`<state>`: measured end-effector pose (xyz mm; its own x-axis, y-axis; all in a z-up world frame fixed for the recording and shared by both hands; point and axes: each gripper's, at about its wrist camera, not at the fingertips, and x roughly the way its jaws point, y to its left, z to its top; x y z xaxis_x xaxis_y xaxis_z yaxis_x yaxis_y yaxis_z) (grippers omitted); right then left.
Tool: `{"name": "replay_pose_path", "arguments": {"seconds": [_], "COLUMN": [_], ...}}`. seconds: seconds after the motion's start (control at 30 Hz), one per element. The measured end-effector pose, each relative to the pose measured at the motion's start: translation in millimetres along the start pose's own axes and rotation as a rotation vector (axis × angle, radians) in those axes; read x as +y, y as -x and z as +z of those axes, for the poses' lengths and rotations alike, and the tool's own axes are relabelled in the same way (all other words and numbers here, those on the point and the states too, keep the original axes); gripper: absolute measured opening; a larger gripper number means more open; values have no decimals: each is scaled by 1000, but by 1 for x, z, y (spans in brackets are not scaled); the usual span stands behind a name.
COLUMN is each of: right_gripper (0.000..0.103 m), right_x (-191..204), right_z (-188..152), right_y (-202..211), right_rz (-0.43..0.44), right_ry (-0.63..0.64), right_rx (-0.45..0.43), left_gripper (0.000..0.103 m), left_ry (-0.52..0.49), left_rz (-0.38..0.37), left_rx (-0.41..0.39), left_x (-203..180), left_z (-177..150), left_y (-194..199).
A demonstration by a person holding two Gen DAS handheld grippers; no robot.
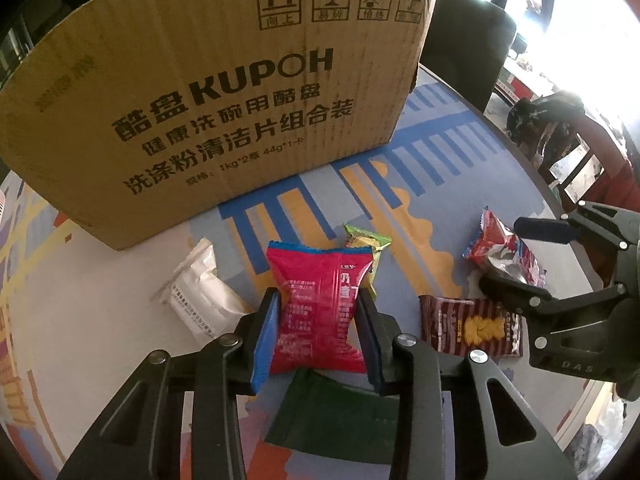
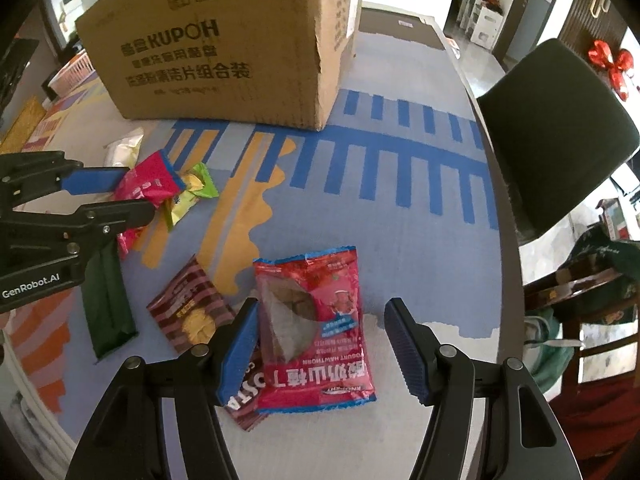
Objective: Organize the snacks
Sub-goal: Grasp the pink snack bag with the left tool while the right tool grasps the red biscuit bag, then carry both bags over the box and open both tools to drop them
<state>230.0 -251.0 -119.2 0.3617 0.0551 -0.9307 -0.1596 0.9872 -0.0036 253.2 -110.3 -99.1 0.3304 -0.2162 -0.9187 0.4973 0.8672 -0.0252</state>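
My left gripper is shut on a pink snack packet, whose waist is pinched in between the blue pads. The packet lies over a dark green packet on the patterned tablecloth. From the right wrist view the left gripper holds the same pink packet at the far left. My right gripper stands open around a red hawthorn snack packet; its left pad is by the packet's edge and its right pad is well apart. The large cardboard box stands behind the snacks.
A green-yellow packet, a white packet and a brown striped biscuit packet lie around. Another brown packet sits partly under the red one. A dark chair stands past the table's right edge.
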Motion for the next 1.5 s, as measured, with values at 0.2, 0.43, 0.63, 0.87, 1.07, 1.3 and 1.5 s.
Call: {"name": "replay_pose_path", "arguments": {"seconds": [0.2,0.43,0.63,0.87,1.07,1.3,1.5], "right_gripper": [45,42,42,42,42,42,42], "right_x": [1,5,10,20,29,36,40], "right_z": [-1,-3,3,10,16,29,49], "right_y": [1,14,34,66,93,120,143], "right_rz": [10,9,-7,16,38,55,71], "right_ry": [-12,-28,-9,-8,-4,0,1], "right_rx": [-22,-74,-143,-231,-307,-387,-463], "left_gripper": [31,29,29,29,29,29,29], "left_ry": [4,37,58,84,101,112,110], "left_rz": [1,9,28,21,26,52,80], "left_rx": [10,-35,-121,-197,-264,-348,-420], "left_x": [-4,-3,0,0,4,7,17], "left_z": [2,-2,-6,-6,-9,0,14], "left_y": [-4,11,42,76,104,131,155]}}
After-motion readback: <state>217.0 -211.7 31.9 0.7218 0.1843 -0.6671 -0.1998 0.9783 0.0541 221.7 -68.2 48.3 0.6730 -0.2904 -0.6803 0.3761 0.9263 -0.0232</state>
